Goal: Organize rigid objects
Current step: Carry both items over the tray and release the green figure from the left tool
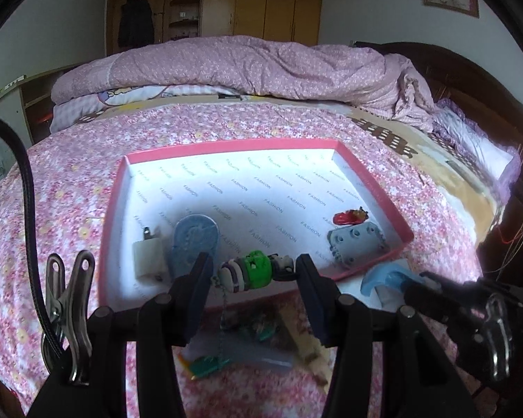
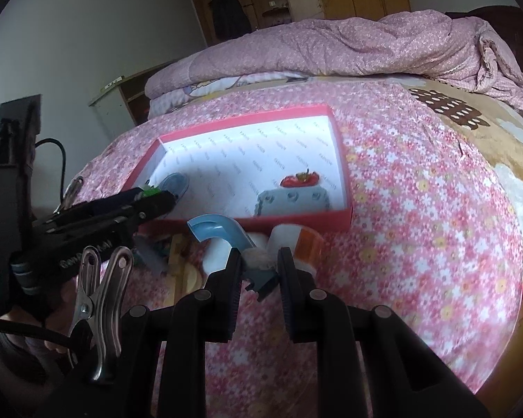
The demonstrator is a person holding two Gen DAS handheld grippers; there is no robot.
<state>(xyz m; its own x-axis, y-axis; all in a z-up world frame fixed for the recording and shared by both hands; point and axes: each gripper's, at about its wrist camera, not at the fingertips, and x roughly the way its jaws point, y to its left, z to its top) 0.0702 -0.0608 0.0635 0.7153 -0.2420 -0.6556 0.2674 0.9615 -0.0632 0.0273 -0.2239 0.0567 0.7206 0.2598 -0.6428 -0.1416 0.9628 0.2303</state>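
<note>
Though its chain trails into blur, green toy (image 1: 252, 271) between left jaws; blue curved piece (image 2: 223, 235) between right.

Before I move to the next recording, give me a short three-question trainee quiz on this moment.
1. True or false: the left gripper is shut on the green-and-white toy.
2. Which thing lies inside the pink box?
A. the red toy car
B. the orange-capped bottle
C. the blue curved piece in the right gripper
3. Fill in: the white plug adapter lies in the box next to the blue ____.

Key: 1 true; 2 A; 3 oval piece (its exact kind is unclear).
</note>
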